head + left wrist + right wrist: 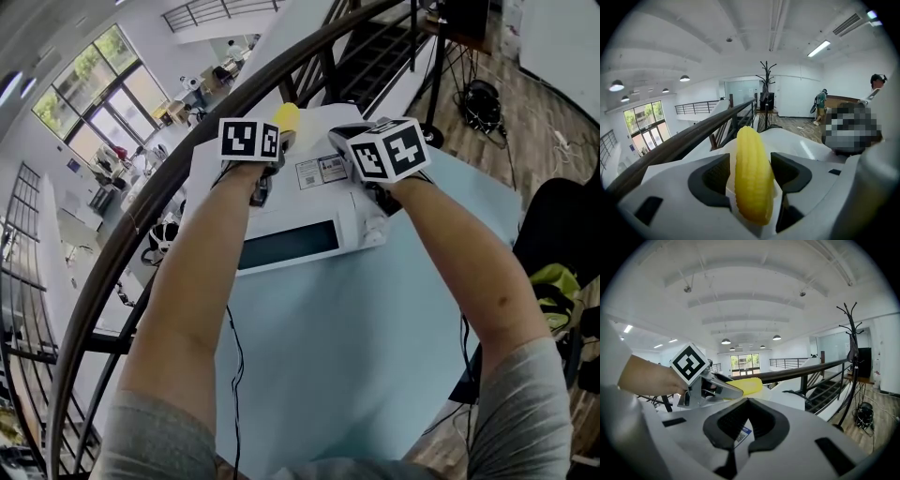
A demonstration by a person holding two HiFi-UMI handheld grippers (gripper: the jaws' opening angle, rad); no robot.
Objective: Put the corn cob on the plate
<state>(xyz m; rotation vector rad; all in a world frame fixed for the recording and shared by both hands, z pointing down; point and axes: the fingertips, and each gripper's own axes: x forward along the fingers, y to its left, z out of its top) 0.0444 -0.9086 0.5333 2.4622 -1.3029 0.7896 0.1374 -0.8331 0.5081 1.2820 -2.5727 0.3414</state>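
- Bright, even indoor light. Windows [89,89] are the brightest patch in the head view and slightly washed out.
- Ceiling strip light [820,48] and round lamps [616,85] give overhead fill, so shadows stay soft.
- Heavy fisheye in all three views: ceiling [750,301] beams curve, and black vignette fills the corners of both gripper views.
- Corn cob [752,176] is close to the lens, sharp and evenly lit, with a mild sheen.
- Far room is slightly soft.
- Bench [375,319] reads flat and even in tone.

Yellow corn cob [752,180] within left claw [750,161]
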